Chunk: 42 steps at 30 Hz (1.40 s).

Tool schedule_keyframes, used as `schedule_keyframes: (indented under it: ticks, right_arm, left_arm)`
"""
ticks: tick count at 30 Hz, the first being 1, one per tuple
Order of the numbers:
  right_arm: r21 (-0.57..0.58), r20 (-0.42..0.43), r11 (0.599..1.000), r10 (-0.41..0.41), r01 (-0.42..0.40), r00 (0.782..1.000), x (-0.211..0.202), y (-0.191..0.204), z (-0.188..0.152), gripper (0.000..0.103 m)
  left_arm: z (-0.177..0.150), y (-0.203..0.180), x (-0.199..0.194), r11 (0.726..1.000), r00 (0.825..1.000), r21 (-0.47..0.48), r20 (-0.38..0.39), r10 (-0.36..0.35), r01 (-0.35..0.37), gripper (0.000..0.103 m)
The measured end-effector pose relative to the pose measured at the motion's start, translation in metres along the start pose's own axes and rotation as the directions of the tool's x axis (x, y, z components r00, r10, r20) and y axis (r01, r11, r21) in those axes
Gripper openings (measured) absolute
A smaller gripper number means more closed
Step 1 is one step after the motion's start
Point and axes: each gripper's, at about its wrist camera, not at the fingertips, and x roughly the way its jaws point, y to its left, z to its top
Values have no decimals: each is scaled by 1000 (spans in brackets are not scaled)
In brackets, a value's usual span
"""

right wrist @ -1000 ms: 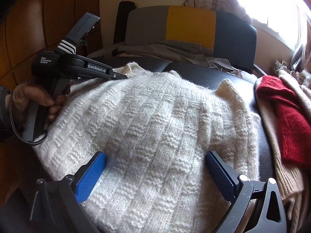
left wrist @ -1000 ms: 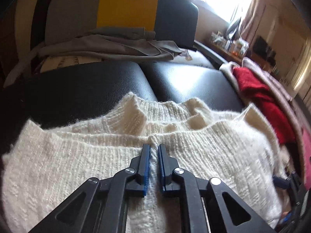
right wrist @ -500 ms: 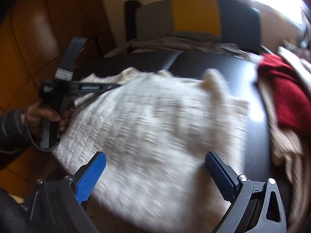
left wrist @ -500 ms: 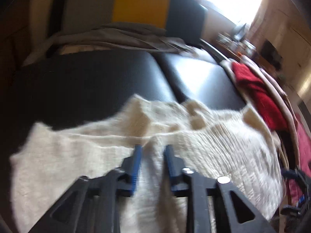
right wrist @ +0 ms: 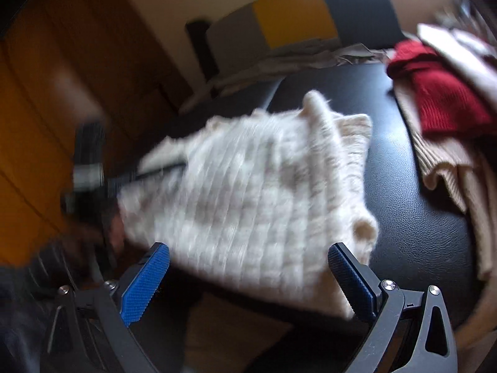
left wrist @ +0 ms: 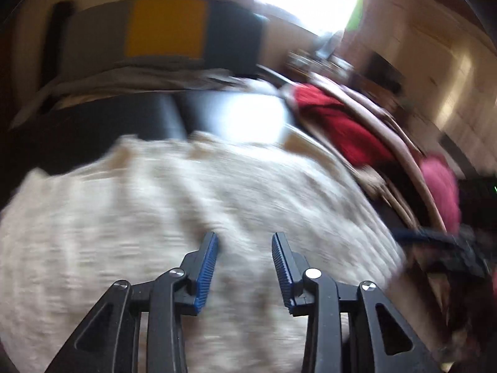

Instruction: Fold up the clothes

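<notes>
We've let go: left gripper (left wrist: 245,264) jaws just opening, nothing between | right gripper (right wrist: 248,279) spread wide, empty | folded cream knitted sweater (right wrist: 257,192) mid-frame on black leather seat (right wrist: 413,217) | risk: near edge overhangs, fold may slide off.

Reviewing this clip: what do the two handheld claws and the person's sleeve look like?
Both are black skeletal tools with triangular cut-outs and silver pivot screws. The left claw carries narrow blue ribbed pads. The right claw has broader blue textured pads. In the right wrist view the left claw's body shows a striped band, blurred. The sleeve is dark.
</notes>
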Motion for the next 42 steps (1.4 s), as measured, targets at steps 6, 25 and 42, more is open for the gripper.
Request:
schedule_keyframes:
  ticks: [6,25,42]
  right_arm:
    - [178,-7,960,221,-216,975,10,-44,3,103]
    - [34,-211,984,179,-176,961,4,-13,14,103]
    - [32,38,999,-11,10,999,92,-8,99,103]
  left_arm:
    - [12,-47,33,990,999,139,-38,-27,32,39]
    - [40,-36,15,997,999,79,48,-22,18,55]
    - [15,58,30,972,981,-138,16,194,-190,61]
